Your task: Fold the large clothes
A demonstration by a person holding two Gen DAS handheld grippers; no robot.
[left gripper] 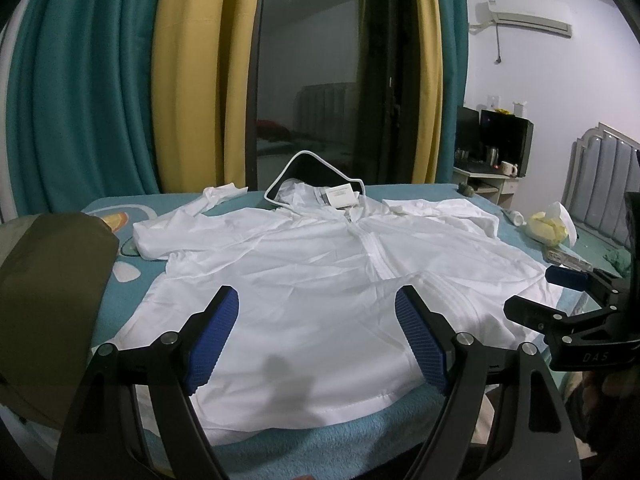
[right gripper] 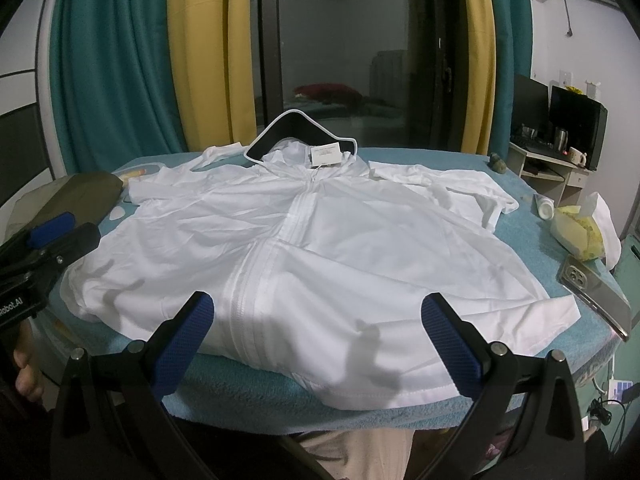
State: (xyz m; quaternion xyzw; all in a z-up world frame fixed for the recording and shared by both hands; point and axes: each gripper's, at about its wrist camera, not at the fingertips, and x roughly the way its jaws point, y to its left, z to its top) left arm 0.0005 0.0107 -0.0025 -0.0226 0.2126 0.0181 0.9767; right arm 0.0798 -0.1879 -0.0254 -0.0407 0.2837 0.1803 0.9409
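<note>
Beside jacket [right gripper: 312,240], phone [right gripper: 596,296]: right view only.

It was a home bedroom. A padded grey headboard [left gripper: 608,184] stood far right of the jaws. Teal and yellow curtains [right gripper: 120,60] framed a dark glass door [right gripper: 352,48] straight ahead. High on the wall hung an air conditioner [left gripper: 528,18], and below it a small desk [right gripper: 560,172] carried monitors [right gripper: 576,120] and a mug [right gripper: 576,156].
</note>
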